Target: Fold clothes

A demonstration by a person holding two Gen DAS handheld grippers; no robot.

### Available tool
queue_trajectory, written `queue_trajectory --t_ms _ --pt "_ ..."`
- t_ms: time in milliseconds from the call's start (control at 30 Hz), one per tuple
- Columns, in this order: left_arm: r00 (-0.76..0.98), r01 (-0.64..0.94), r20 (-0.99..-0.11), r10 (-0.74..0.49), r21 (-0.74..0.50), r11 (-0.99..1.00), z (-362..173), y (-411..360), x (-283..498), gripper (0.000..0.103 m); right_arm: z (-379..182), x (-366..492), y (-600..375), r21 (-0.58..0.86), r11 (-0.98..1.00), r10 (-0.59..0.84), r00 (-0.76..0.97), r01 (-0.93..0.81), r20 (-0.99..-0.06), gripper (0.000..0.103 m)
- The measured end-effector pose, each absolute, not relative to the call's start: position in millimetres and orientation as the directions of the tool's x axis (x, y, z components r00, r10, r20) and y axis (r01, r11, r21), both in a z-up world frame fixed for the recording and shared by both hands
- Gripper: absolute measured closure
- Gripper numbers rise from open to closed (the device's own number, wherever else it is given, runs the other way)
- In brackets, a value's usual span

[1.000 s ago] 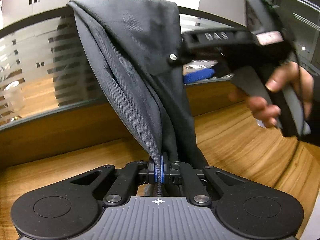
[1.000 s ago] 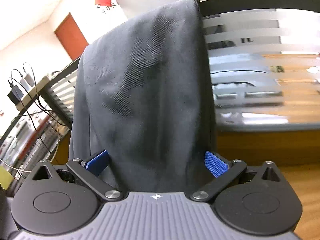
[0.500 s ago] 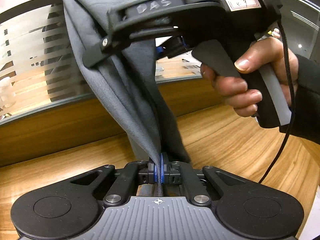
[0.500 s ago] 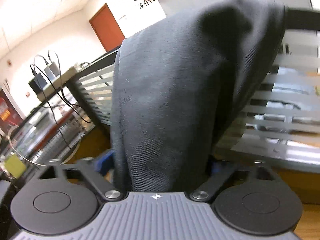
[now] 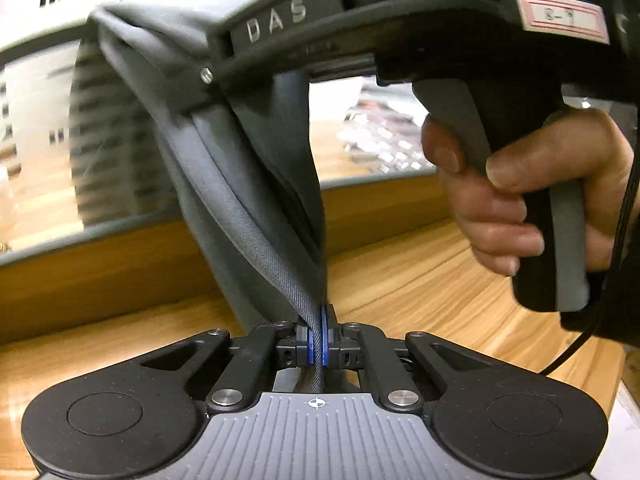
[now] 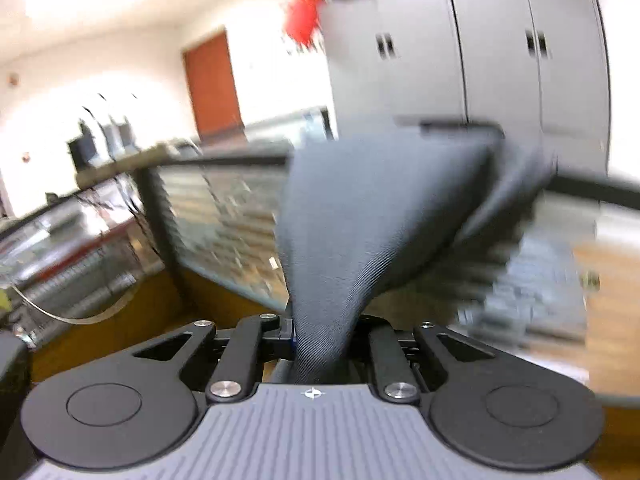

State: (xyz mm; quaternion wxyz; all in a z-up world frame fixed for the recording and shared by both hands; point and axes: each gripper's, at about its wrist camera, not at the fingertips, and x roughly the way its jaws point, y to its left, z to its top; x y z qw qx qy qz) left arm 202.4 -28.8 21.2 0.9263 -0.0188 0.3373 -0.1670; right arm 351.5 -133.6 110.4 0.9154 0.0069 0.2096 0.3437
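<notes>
The grey garment (image 5: 256, 208) is hanging in the air above the wooden table (image 5: 420, 280), stretched between both tools. The left gripper (image 5: 318, 344) is pinching a rolled hem between its blue pads (image 5: 327, 336). The right gripper (image 6: 320, 344), held in the person's hand (image 5: 520, 200) at the right, is clamping a bunched neck of the same cloth, though motion blur is making its pads hard to see. The twill is draping softly and looks light and limp, so it is likely sagging wherever unsupported; seams and corners are probably offering the firmest holds.
</notes>
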Motion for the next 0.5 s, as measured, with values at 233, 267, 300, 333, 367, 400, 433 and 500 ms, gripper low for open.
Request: queue_trajectory --t_ms 233,267,300,333,367,400,433,500 --pt "0.781 0.303 -0.519 -0.347 -0.171 0.937 63 -38 181 0.097 161 306 -150 0.127 0.711 0.703 0.699 -0.691 -0.13 0.089" --pt "0.789 0.301 -0.506 -0.349 -0.176 0.937 69 -39 177 0.097 167 297 -155 0.112 0.71 0.704 0.704 -0.695 -0.096 0.089" --pt "0.795 0.301 -0.497 -0.348 -0.176 0.937 73 -40 173 0.097 174 288 -157 0.094 0.713 0.701 0.709 -0.695 -0.071 0.089" --pt "0.8 0.301 -0.489 -0.347 -0.173 0.938 77 -41 169 0.097 181 280 -156 0.077 0.716 0.698 0.715 -0.694 -0.048 0.09" --pt "0.806 0.301 -0.481 -0.346 -0.171 0.938 81 -41 165 0.097 186 272 -157 0.067 0.724 0.689 0.724 -0.687 -0.03 0.09" --pt "0.811 0.301 -0.472 -0.345 -0.169 0.938 85 -42 161 0.097 190 264 -158 0.061 0.733 0.679 0.734 -0.677 -0.014 0.09" --pt "0.815 0.297 -0.467 -0.342 -0.169 0.94 87 -43 158 0.097 195 257 -159 0.055 0.742 0.669 0.743 -0.668 0.002 0.09" --pt "0.818 0.303 -0.458 -0.348 -0.171 0.938 93 -47 151 0.097 202 242 -167 0.061 0.761 0.645 0.763 -0.646 0.036 0.09"
